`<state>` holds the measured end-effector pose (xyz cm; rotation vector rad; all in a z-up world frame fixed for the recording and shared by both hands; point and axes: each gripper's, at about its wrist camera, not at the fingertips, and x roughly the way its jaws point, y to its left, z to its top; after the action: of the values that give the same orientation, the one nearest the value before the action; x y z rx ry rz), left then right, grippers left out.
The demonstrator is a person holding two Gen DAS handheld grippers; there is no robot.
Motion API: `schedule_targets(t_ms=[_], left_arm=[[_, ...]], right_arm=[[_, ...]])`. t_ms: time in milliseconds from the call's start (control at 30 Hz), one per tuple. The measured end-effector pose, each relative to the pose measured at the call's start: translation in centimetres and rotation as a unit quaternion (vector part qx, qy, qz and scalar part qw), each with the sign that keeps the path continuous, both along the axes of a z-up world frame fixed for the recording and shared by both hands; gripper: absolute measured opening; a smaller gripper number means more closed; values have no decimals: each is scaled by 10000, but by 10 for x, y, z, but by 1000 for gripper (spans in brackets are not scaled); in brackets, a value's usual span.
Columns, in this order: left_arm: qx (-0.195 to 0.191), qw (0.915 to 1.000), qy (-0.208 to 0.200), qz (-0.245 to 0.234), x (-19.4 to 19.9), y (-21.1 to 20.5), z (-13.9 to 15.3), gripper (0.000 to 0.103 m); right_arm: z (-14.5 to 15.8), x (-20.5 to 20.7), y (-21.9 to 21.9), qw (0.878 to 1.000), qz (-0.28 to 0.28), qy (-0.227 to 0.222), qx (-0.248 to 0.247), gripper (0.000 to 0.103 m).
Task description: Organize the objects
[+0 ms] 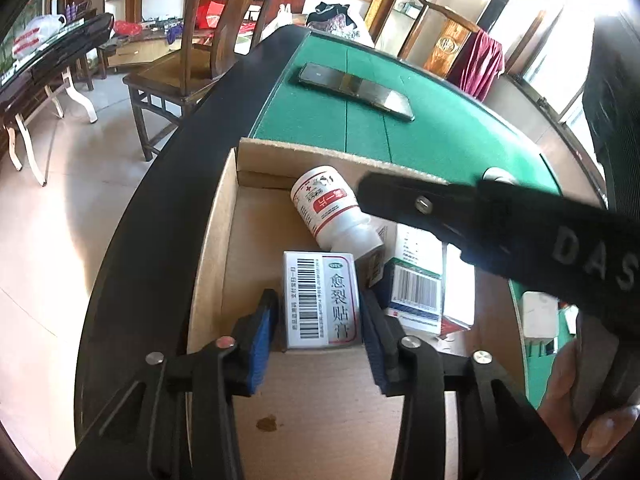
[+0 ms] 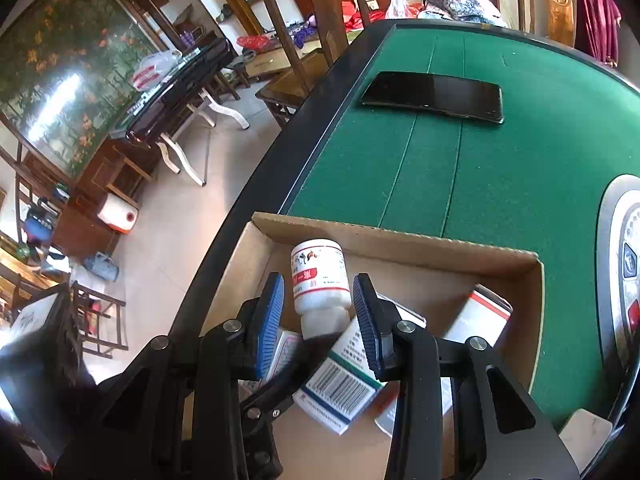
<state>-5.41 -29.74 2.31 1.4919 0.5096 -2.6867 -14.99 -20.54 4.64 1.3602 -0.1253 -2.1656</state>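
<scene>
A cardboard box sits on the green table and holds a white medicine bottle, a white carton with a barcode and further cartons. My left gripper is open, its blue pads on either side of the white carton, the right pad close against it and a gap at the left pad. My right gripper is open above the box, its pads flanking the lower part of the bottle without touching. A green-striped barcode carton lies below it. The right gripper's finger also crosses the left wrist view.
A black phone lies on the green felt beyond the box; it also shows in the right wrist view. The table's black rim runs along the left. Wooden chairs stand past it. A control panel is at right.
</scene>
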Motion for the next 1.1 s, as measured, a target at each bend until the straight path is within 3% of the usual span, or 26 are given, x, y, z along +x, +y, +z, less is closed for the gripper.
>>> schedule_targets(t_ms=[300, 667, 867, 1000, 1100], left_arm=[[-27, 9991, 413, 115, 22, 2, 25, 59], [-136, 9984, 406, -360, 24, 53, 34, 59], [-246, 9957, 358, -823, 26, 99, 40, 65], [-345, 9920, 336, -1165, 22, 135, 42, 74], [-429, 9894, 242, -1364, 13, 160, 39, 76]], right_arm=[[23, 40, 37, 9988, -107, 346, -321, 36], [17, 76, 102, 9953, -262, 266, -889, 37], [26, 88, 157, 9905, -504, 373, -1228, 37], [34, 98, 210, 9867, -793, 637, -1269, 37], [41, 109, 254, 9828, -1081, 926, -1176, 39]])
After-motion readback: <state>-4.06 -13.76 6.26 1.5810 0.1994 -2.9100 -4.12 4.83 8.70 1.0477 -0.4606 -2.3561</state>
